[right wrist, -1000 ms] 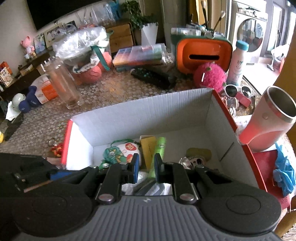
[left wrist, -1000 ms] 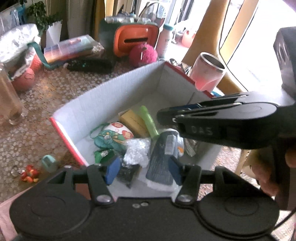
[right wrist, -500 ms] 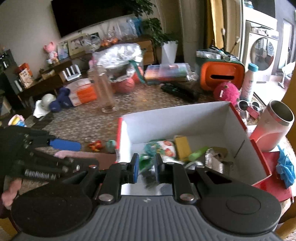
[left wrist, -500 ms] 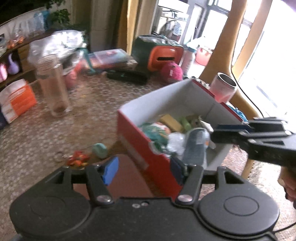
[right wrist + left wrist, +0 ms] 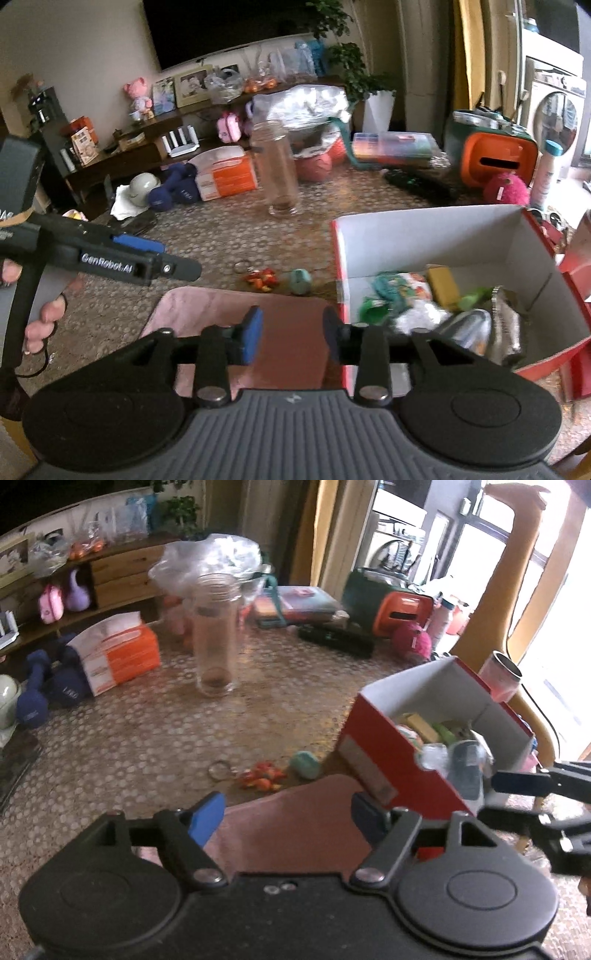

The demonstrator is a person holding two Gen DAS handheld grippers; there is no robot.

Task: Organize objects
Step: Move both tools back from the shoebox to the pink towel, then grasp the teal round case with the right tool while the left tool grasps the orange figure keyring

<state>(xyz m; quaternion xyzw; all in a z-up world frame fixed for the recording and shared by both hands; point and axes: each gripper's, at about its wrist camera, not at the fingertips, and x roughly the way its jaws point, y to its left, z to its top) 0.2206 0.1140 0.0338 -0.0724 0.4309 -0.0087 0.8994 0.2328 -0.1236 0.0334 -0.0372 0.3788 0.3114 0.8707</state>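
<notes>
Now both tongs hang released and empty, jaws just opening – left tongs (image 5: 286, 814) and right tongs (image 5: 291, 334) over a pink cloth (image 5: 280, 314) on the table (image 5: 221, 236), beside the red cardboard box (image 5: 436, 236) of small items – an orange keychain (image 5: 260, 277) lies just beyond

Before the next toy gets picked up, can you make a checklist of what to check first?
1. Left hand-held gripper open, nothing between the pads: ok.
2. Right hand-held gripper open and empty, jaws just opened: ok.
3. Red box upright, with room inside: ok.
4. Orange keychain and teal toy lying loose on the table, uncovered: ok.
5. Glass jar standing away from those toys: ok.
6. Pink cloth flat under the left gripper: cannot tell.
</notes>
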